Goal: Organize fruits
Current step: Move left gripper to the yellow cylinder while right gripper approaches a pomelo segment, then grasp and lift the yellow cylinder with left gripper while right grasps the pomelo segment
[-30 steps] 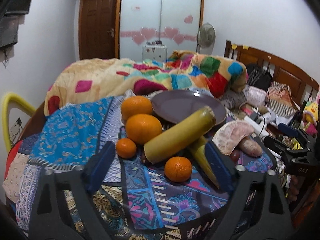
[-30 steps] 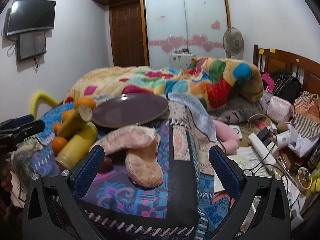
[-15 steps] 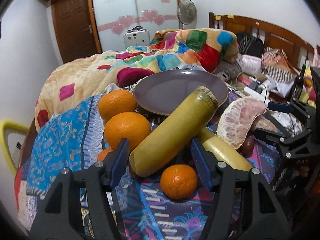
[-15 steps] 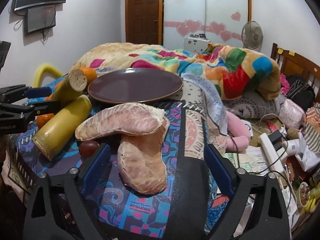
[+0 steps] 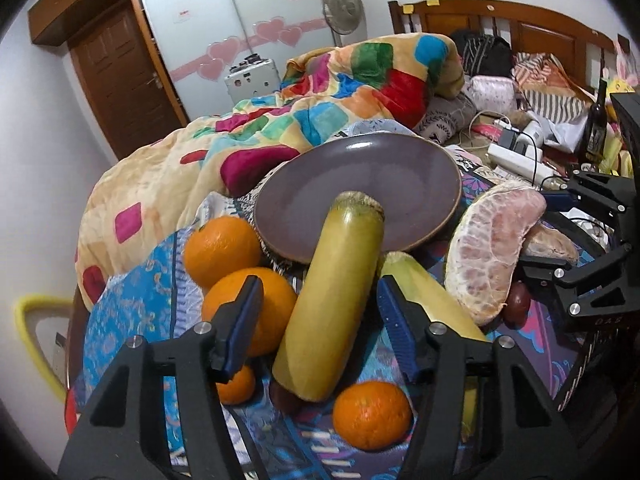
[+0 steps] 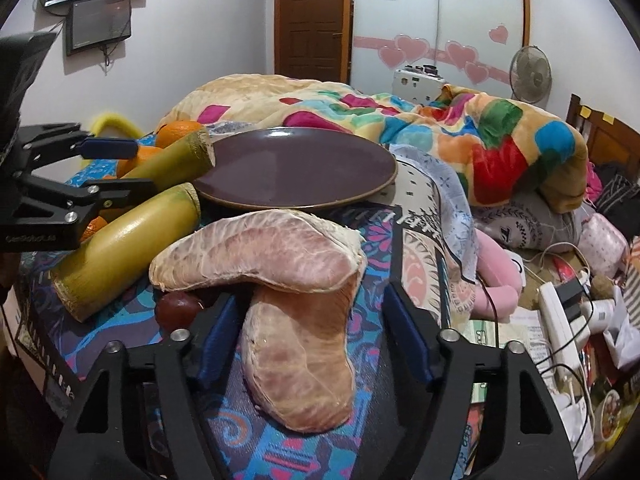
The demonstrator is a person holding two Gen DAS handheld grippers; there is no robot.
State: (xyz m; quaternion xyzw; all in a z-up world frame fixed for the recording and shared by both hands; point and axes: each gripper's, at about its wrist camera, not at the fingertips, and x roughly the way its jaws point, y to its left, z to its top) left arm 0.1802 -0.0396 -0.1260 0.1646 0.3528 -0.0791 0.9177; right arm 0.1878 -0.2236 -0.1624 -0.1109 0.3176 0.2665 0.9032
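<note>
A purple plate (image 5: 360, 184) sits on the patterned cloth, also in the right wrist view (image 6: 296, 168). A yellow-green cane piece (image 5: 332, 300) leans on its rim; a second piece (image 6: 128, 240) lies beside it. My left gripper (image 5: 320, 320) is open, its fingers either side of the leaning cane, not touching. Oranges (image 5: 244, 308) lie left and in front. Two peeled pomelo wedges lie stacked; my right gripper (image 6: 312, 332) is open astride the lower wedge (image 6: 300, 360), under the upper wedge (image 6: 260, 256).
A colourful quilt (image 5: 320, 100) is heaped behind the plate. A small dark red fruit (image 6: 176, 310) lies by the pomelo. A power strip and cables (image 6: 560, 320) clutter the right side. A yellow chair back (image 5: 32, 320) stands at far left.
Both grippers moved forward and down: the left now straddles the leaning cane piece, the right straddles the lower pomelo wedge. Nothing has been gripped.
</note>
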